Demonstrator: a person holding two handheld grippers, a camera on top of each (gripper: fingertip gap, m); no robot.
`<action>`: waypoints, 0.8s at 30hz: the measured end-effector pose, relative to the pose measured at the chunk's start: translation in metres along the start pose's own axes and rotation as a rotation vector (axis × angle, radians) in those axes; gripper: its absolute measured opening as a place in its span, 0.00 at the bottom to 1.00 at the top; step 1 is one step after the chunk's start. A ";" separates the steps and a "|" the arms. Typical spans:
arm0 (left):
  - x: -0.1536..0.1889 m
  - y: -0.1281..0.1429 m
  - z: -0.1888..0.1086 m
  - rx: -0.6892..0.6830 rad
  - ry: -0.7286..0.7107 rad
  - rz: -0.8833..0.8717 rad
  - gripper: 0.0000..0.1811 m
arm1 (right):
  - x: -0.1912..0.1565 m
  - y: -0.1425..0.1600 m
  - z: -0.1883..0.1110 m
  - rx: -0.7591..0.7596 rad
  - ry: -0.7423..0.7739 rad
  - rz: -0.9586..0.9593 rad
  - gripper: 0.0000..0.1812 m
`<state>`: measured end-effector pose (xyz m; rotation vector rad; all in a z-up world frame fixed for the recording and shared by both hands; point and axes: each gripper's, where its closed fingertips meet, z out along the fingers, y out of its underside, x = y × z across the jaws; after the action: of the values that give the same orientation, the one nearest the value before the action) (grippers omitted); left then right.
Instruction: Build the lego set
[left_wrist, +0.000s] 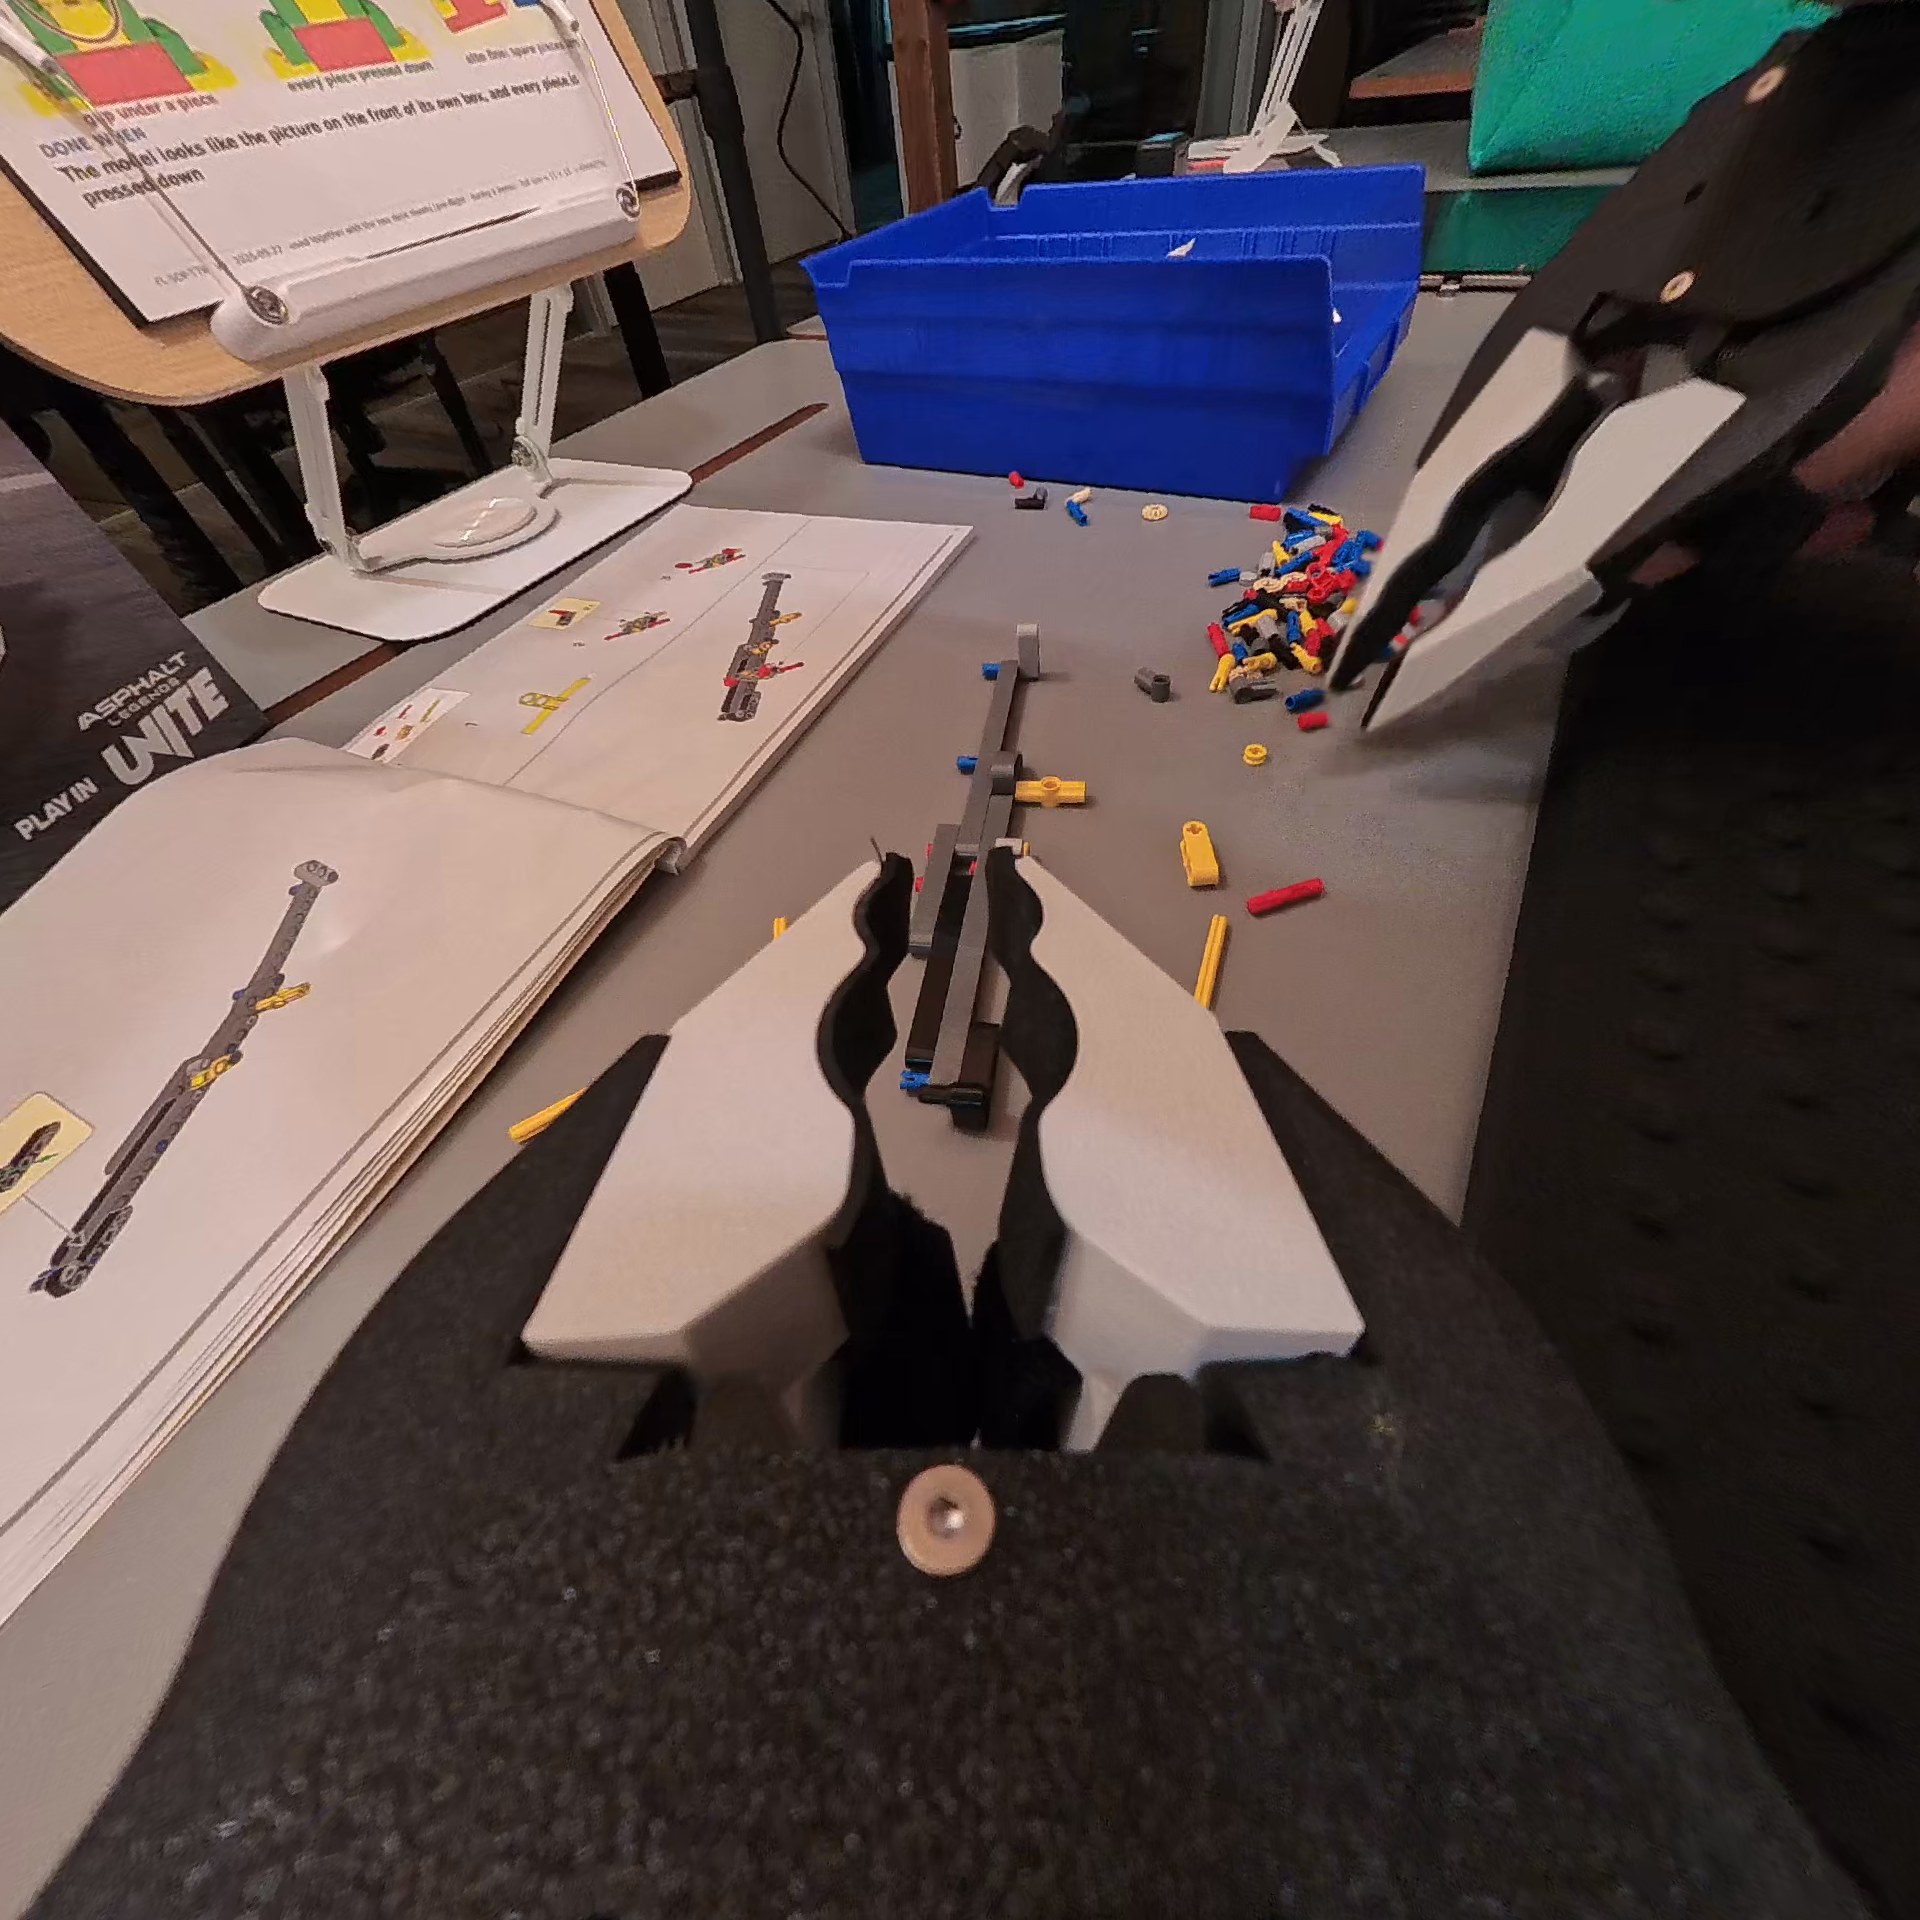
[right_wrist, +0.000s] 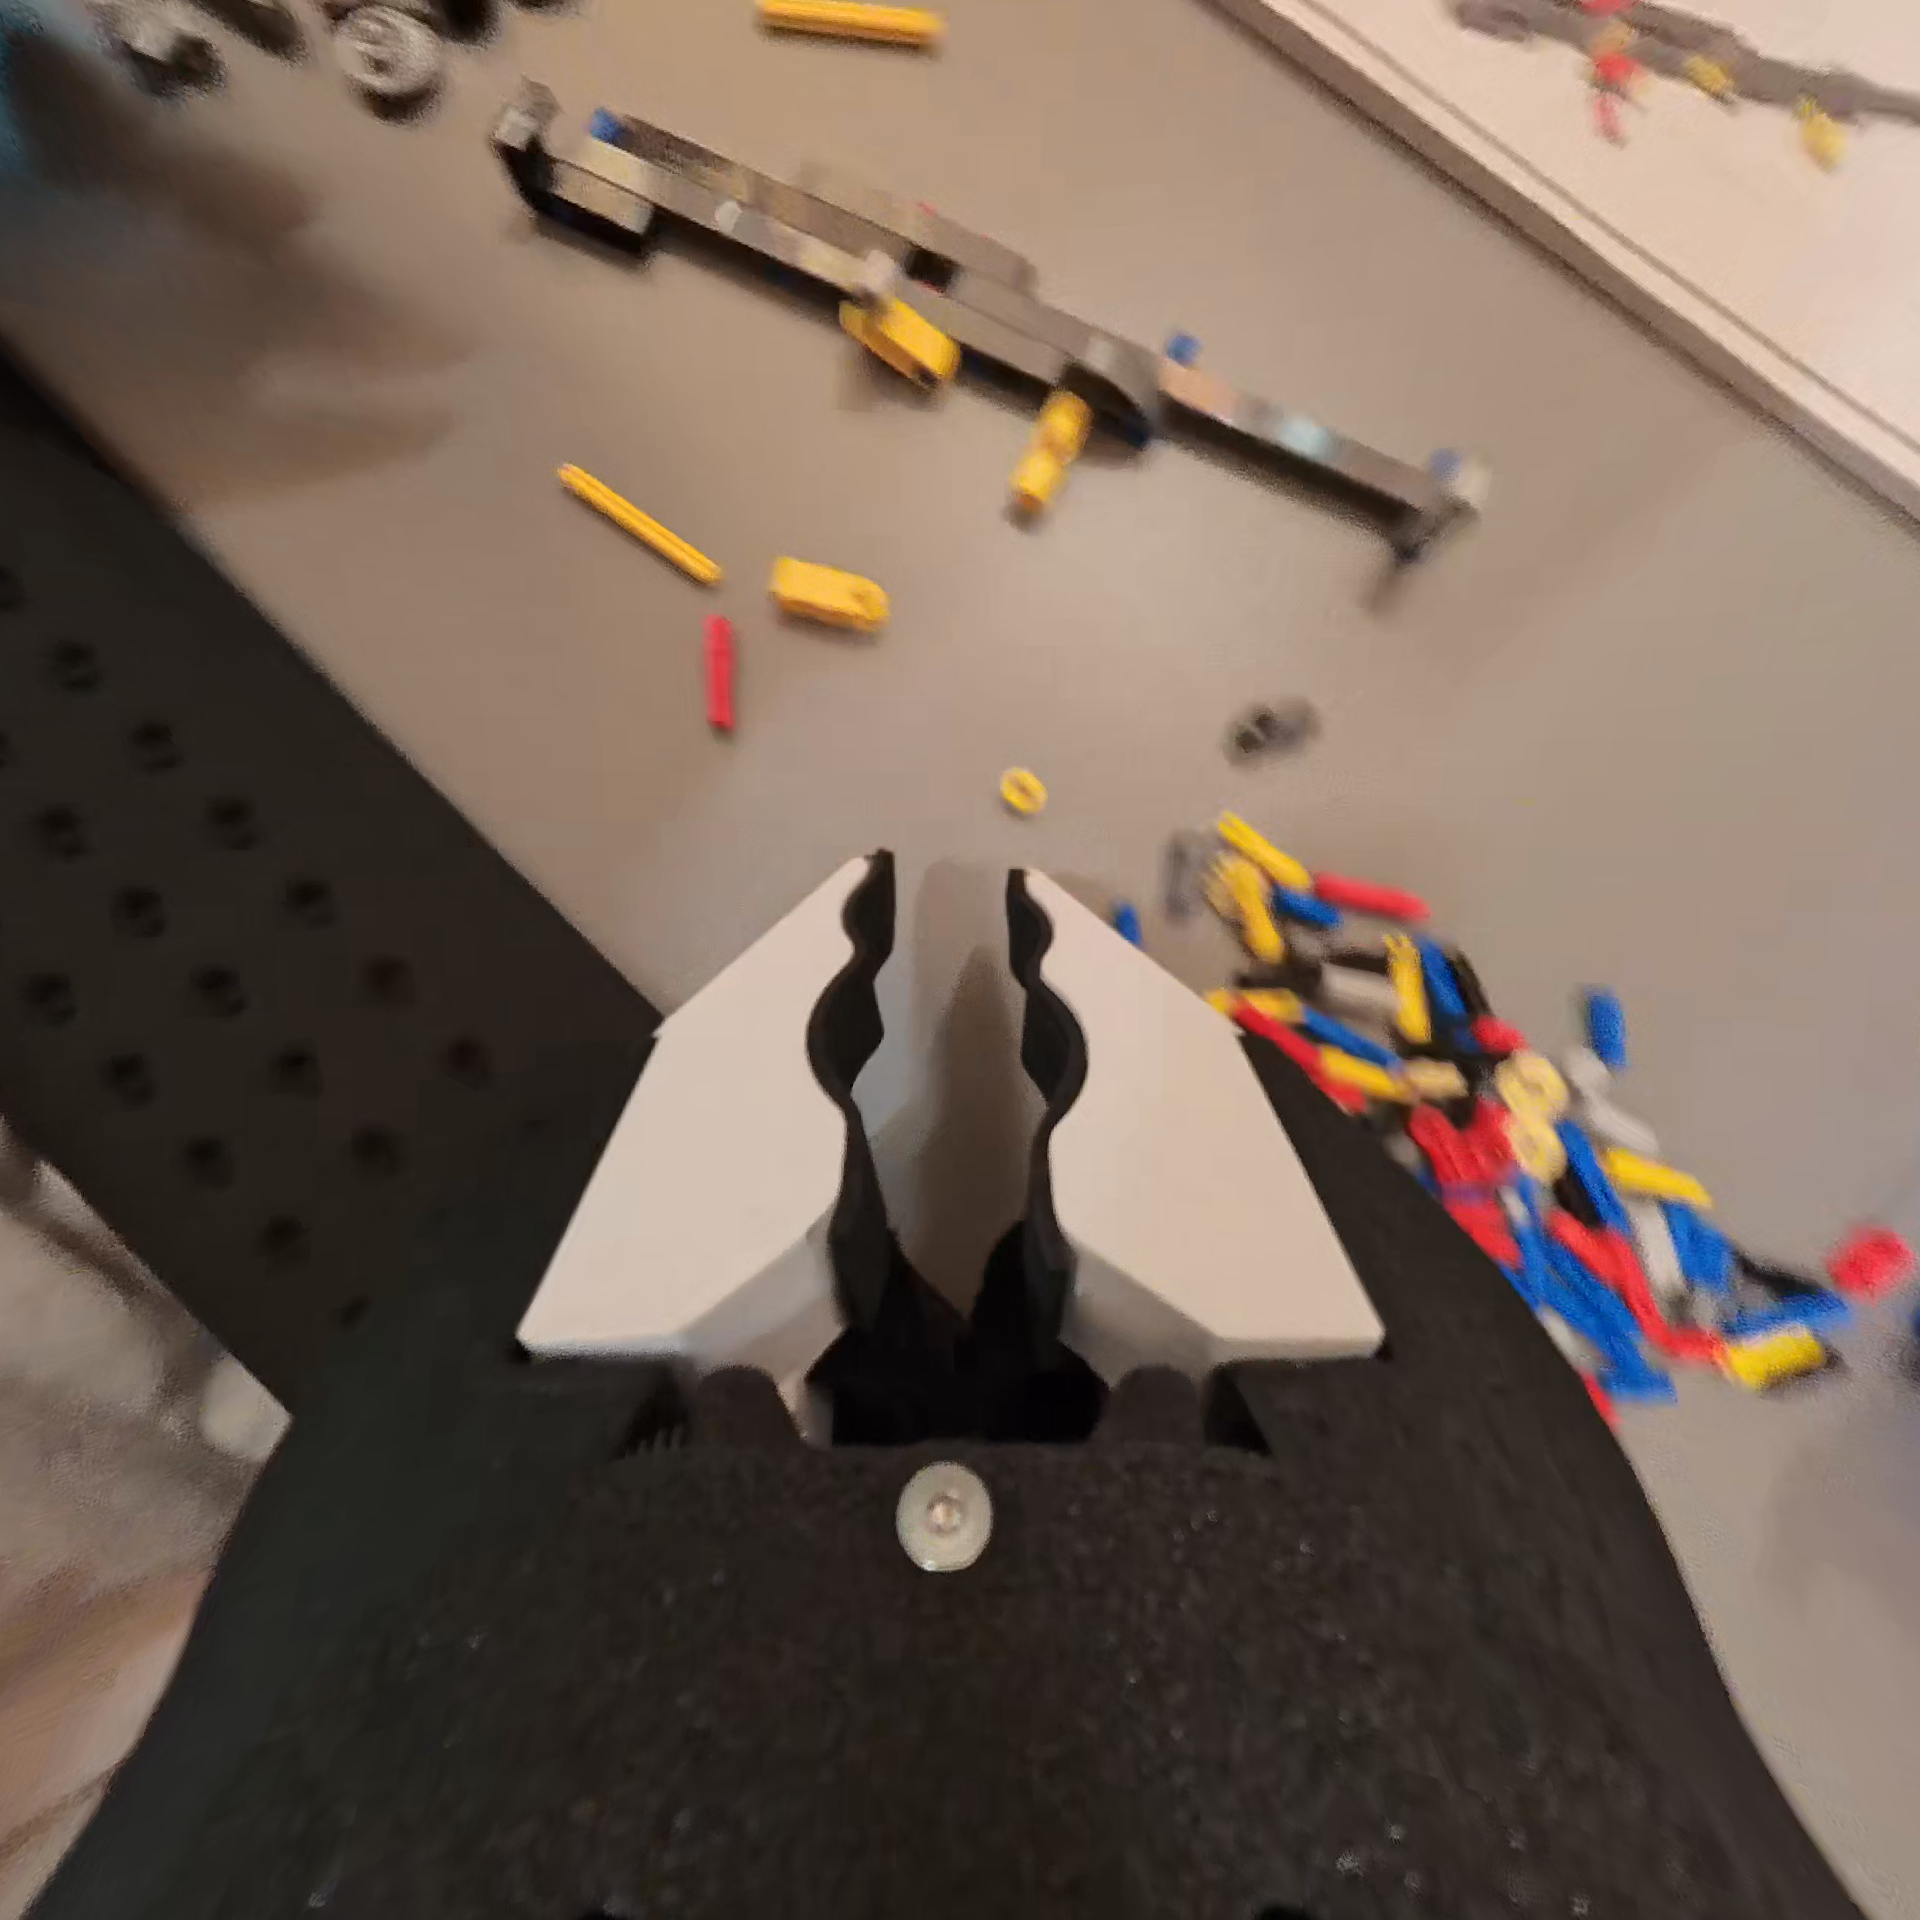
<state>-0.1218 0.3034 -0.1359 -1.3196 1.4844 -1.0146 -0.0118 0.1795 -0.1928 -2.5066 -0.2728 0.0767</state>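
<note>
Grey desk (left_wrist: 1382, 831) fills both views, with a long, thin grey-and-black lego beam assembly (left_wrist: 971, 883) lying flat along its middle, small blue pins and a yellow connector sticking from its sides. The left tongs (left_wrist: 945, 862) straddle the near end of this assembly, jaws apart, and whether the pads touch it is unclear. The left wrist view alone shows the open instruction booklet (left_wrist: 312, 987), a blue bin (left_wrist: 1091, 343) and a page stand (left_wrist: 468, 561) behind. The right tongs (right_wrist: 945, 868) hang apart and empty over bare desk, just beside the pile of small red, blue and yellow pieces (right_wrist: 1507, 1122). The right wrist view is motion-blurred, so single pieces there are hard to make out.
</note>
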 end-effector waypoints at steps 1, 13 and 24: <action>0.001 0.000 0.000 -0.001 0.002 0.003 0.07 | 0.009 0.009 -0.006 -0.009 0.039 0.025 0.11; 0.012 0.006 0.005 -0.039 0.027 0.068 0.07 | 0.047 0.028 -0.015 0.040 0.237 0.078 0.07; 0.010 0.007 0.003 -0.044 0.020 0.074 0.07 | 0.068 0.031 -0.007 0.062 0.273 0.184 0.13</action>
<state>-0.1212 0.2937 -0.1448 -1.2791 1.5673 -0.9550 0.0614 0.1656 -0.2046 -2.4378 0.0706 -0.1792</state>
